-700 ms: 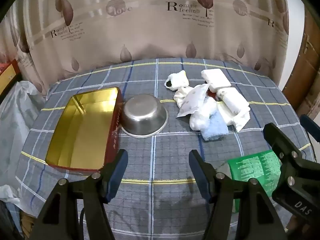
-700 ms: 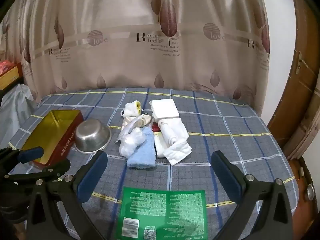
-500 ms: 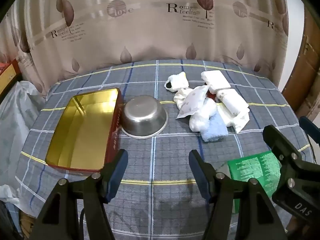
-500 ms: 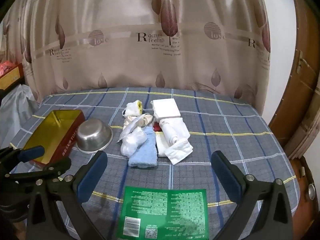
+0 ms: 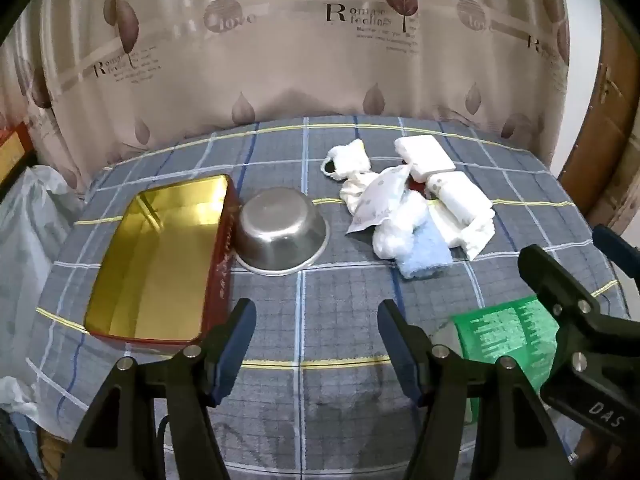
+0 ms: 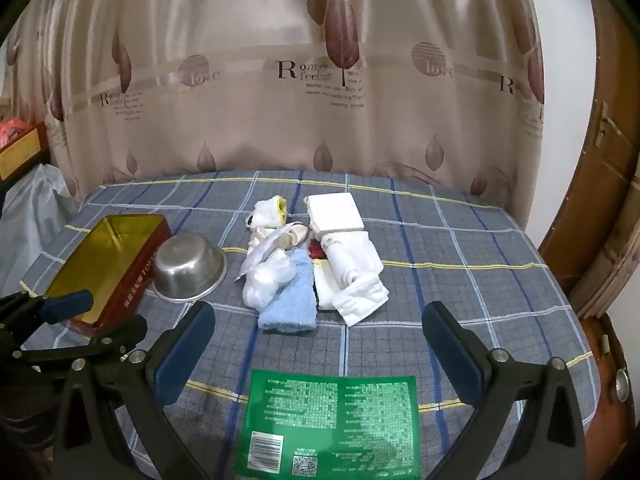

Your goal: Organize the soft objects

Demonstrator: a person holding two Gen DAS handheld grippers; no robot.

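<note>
A heap of soft things [image 5: 412,208] [image 6: 316,256] lies mid-table: white cloths, a white folded pack [image 6: 335,212], a rolled white pack [image 5: 458,196] and a light blue towel [image 6: 290,300] [image 5: 425,254] at its near edge. Left of it stand an upturned steel bowl [image 5: 280,234] [image 6: 188,266] and a gold-lined red tin [image 5: 160,256] [image 6: 108,256], which holds nothing. My left gripper [image 5: 312,340] hangs open over bare cloth near the front. My right gripper [image 6: 318,348] is open too, above a green packet [image 6: 332,424] [image 5: 504,336]. Neither holds anything.
The table has a blue-grey checked cloth [image 6: 440,264]. A beige curtain [image 6: 320,80] hangs close behind it. A wooden door [image 6: 600,200] stands at the right. A plastic-covered bundle [image 5: 28,216] sits off the table's left edge.
Both views have shifted slightly: the table and its objects sit a little lower in frame. Nothing on the table has moved and both grippers stay open.
</note>
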